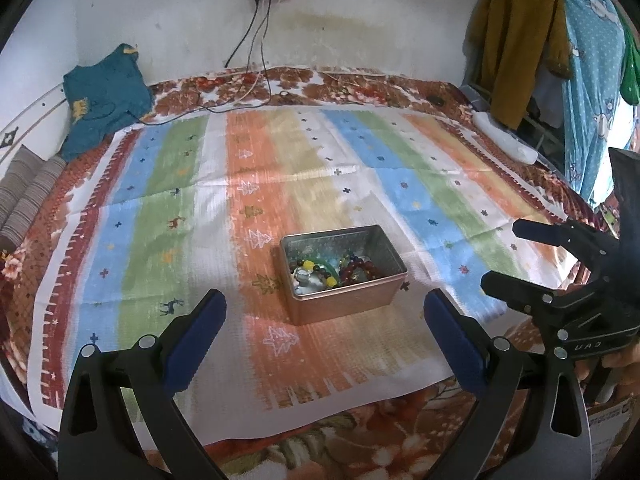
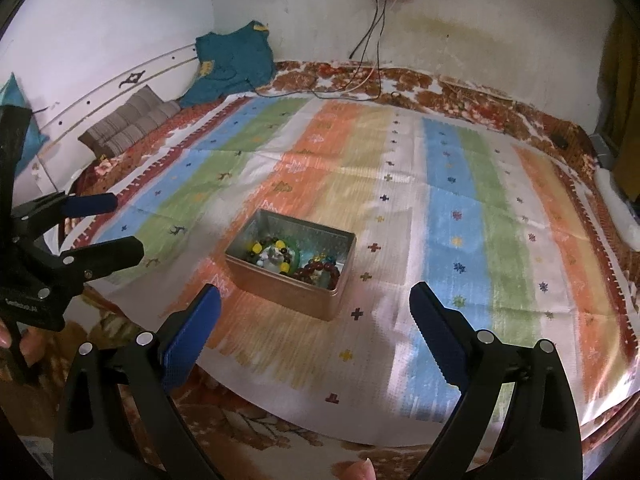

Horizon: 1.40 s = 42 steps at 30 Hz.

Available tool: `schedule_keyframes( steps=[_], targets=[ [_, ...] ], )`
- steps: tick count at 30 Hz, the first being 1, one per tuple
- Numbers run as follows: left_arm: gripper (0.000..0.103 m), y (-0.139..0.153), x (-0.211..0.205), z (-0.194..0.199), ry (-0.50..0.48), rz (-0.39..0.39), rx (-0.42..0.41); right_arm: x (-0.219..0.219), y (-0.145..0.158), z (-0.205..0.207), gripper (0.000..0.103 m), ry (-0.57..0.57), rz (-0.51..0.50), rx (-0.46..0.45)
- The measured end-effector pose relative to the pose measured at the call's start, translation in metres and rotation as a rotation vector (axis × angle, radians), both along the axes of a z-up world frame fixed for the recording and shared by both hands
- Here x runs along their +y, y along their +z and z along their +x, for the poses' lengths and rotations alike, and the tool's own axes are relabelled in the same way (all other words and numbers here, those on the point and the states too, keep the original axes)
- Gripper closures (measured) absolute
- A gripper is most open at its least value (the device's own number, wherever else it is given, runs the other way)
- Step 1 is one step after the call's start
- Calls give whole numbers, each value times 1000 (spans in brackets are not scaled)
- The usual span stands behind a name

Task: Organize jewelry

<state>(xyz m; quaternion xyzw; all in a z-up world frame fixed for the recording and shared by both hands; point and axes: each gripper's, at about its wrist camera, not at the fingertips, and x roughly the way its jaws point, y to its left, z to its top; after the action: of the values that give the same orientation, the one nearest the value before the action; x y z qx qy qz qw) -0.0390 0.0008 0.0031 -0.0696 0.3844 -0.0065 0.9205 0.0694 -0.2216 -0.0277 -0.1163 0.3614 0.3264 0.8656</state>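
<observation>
A rectangular metal tin (image 1: 348,304) stands open on the striped cloth (image 1: 256,184). It holds beaded bracelets (image 1: 352,270), dark red, yellow, green and blue; it also shows in the right wrist view (image 2: 280,284) with the bracelets (image 2: 296,262) inside. My left gripper (image 1: 325,300) is open and empty, hovering just in front of the tin. My right gripper (image 2: 316,296) is open and empty, in front of and slightly right of the tin. Each gripper shows at the edge of the other's view.
The cloth lies on a floral bedspread (image 1: 328,84) against a white wall. A teal garment (image 1: 104,96) and striped cushions (image 2: 132,124) lie at the back left. Cables (image 1: 256,52) hang from a wall socket. Clothes (image 1: 520,44) hang at the right.
</observation>
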Motion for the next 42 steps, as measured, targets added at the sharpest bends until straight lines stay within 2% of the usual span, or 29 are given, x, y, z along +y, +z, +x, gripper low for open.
schedule_keyframes(
  steps=[8, 12, 17, 42],
  targets=[
    [6, 5, -5, -4, 7, 35, -39, -12, 7, -3, 7, -10, 71, -14],
    [6, 7, -10, -6, -32, 29, -58, -11, 7, -7, 7, 0, 70, -25],
    [6, 8, -16, -7, -28, 73, -69, -14, 9, -10, 7, -4, 79, -44],
    [6, 17, -15, -13, -35, 70, -125, -17, 10, -15, 7, 9, 101, -76]
  ],
)
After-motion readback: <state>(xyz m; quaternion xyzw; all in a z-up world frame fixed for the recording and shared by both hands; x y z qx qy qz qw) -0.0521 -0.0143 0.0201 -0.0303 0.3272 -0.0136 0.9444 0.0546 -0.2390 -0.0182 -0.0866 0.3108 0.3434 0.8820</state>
